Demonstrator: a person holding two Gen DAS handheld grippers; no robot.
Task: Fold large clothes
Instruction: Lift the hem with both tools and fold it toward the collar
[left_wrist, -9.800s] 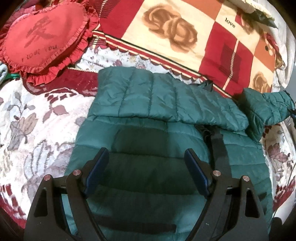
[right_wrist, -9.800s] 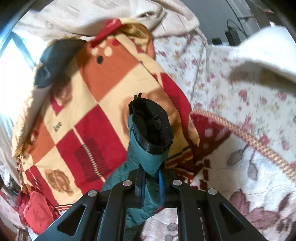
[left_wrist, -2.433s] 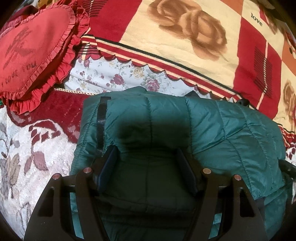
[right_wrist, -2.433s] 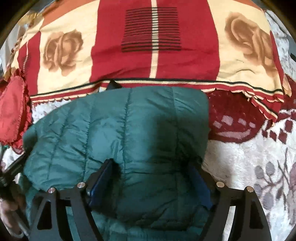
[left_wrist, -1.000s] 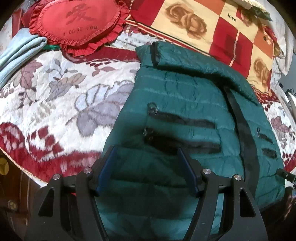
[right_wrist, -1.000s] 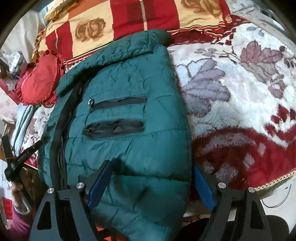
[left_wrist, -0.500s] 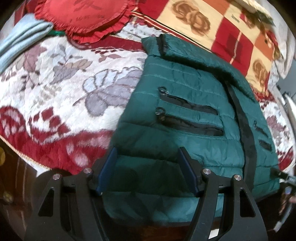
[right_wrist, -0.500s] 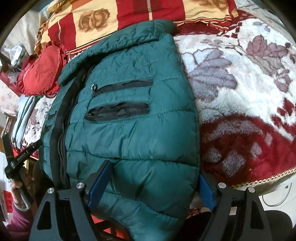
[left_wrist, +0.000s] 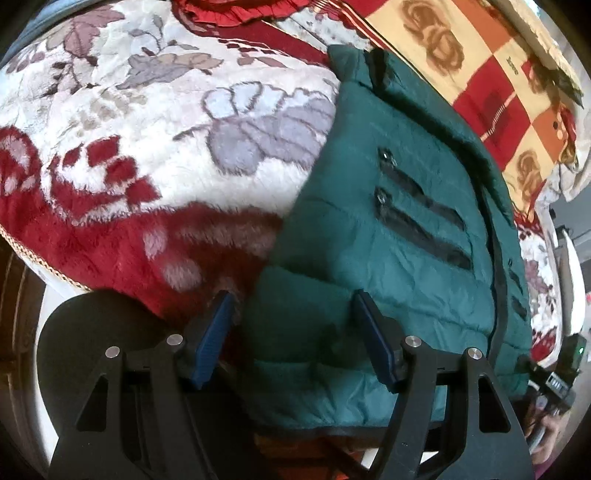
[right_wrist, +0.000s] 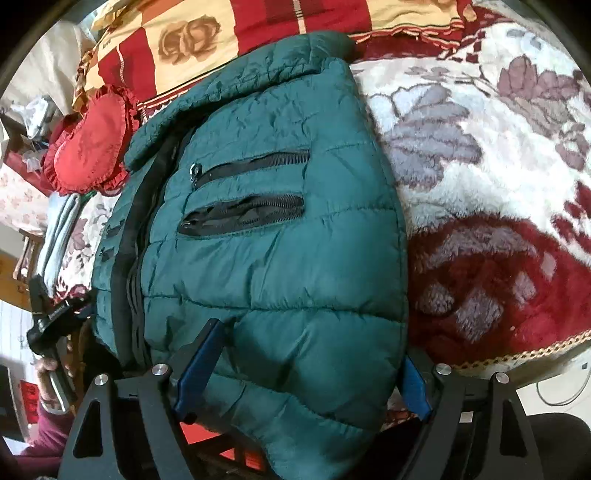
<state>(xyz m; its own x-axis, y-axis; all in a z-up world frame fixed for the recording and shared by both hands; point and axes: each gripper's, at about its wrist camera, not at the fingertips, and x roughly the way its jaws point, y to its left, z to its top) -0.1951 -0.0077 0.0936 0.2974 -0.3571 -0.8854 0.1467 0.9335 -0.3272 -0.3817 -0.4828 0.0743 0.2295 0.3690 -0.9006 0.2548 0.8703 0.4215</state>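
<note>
**Folded jacket at the near bed edge, both grippers at its hem**

The green puffer jacket (left_wrist: 388, 236) lies front side up on the floral fleece blanket (left_wrist: 155, 122), sleeves tucked under, with its hem overhanging the near edge of the bed. Two zip pockets (right_wrist: 251, 192) and the black centre zipper (right_wrist: 125, 236) face up. The collar end points far, toward the red and yellow rose quilt (left_wrist: 476, 70).

The left gripper (left_wrist: 291, 336) stands with jaws wide apart; the near left corner of the hem sits between the blue pads, and neither pad presses it. The right gripper (right_wrist: 299, 369) also stands wide open, its pads straddling the near right corner of the hem.

Compared with the frames half a second earlier, both cameras sit lower and nearer the bed edge: the hem fills more of each view and the jacket itself lies in the same place. The heart cushion (right_wrist: 92, 140) has nearly left the left view; only its red frill shows at the far edge
</note>
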